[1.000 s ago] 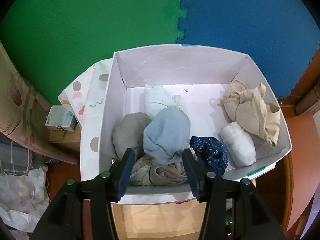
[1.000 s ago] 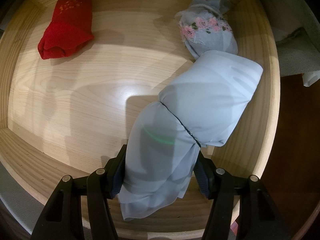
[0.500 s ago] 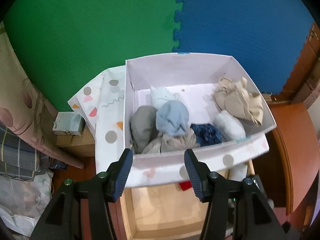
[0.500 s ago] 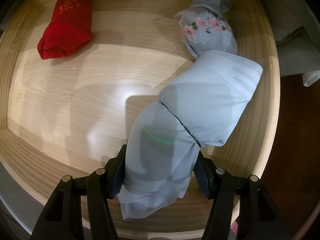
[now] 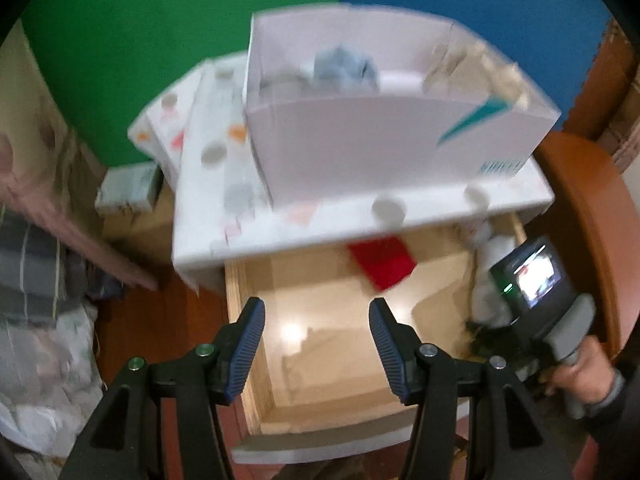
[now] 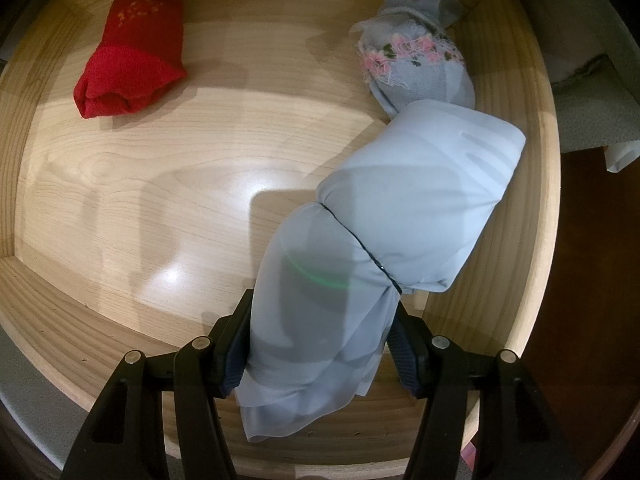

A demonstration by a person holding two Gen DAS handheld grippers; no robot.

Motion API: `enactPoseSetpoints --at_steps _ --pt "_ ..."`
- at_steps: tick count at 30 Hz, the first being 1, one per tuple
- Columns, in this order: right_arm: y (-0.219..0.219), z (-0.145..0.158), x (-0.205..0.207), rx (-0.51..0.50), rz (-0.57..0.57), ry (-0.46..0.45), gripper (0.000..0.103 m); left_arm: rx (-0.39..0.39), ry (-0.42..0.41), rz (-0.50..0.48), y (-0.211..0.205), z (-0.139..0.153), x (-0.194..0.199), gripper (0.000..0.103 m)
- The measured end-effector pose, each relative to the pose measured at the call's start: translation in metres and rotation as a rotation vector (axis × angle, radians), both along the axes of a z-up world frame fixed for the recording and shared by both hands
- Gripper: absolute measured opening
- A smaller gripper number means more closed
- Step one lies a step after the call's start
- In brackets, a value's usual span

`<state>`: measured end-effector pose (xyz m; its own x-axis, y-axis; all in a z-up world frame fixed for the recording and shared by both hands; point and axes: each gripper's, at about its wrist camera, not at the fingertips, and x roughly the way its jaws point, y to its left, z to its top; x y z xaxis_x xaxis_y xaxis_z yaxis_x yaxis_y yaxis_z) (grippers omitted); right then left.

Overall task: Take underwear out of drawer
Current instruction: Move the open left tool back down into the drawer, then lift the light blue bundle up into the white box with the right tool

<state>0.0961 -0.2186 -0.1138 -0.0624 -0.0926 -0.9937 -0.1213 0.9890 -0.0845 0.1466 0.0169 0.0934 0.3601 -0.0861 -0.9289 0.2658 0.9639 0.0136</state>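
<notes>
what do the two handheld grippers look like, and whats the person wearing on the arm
Both the left gripper and right gripper have black plastic arms with silver pivot screws and ribbed dark-blue pads. The right one carries a small lit screen. The sleeve is dark.

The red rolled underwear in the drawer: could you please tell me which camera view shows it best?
The right wrist view: the red rolled underwear lies sharp and whole on the wooden drawer floor, gold print visible. The left wrist view shows it only as a blurred red patch, partly hidden under the dotted box.
</notes>
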Motion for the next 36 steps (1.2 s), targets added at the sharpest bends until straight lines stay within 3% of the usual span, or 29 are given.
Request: enactPoseSetpoints --at_steps 3,7,13,18,24,29,36 --pt "0.000 0.000 0.000 0.000 0.000 0.000 0.058 0.004 0.042 0.041 0.005 -0.029 -0.005 0.055" --pt "0.004 -0.003 -0.001 -0.009 0.006 0.008 0.058 0.017 0.038 0.090 0.008 -0.056 -0.010 0.055" --pt "0.006 -0.001 0.001 -0.008 0.004 0.003 0.058 0.055 0.032 0.092 0.004 -0.083 -0.010 0.055" --pt "0.005 -0.003 -0.004 0.003 -0.006 -0.001 0.054 0.036 0.043 0.102 0.007 -0.100 -0.012 0.055" --pt "-0.005 -0.002 -0.006 0.047 -0.047 0.004 0.051 -0.062 0.083 0.170 0.020 -0.108 -0.011 0.055" --pt "-0.007 0.003 -0.006 0.047 -0.053 -0.011 0.048 -0.052 0.097 0.212 0.026 -0.112 -0.009 0.055" --pt "-0.014 0.019 -0.009 0.088 -0.069 -0.040 0.044 -0.019 0.073 0.201 0.022 -0.110 -0.013 0.055"
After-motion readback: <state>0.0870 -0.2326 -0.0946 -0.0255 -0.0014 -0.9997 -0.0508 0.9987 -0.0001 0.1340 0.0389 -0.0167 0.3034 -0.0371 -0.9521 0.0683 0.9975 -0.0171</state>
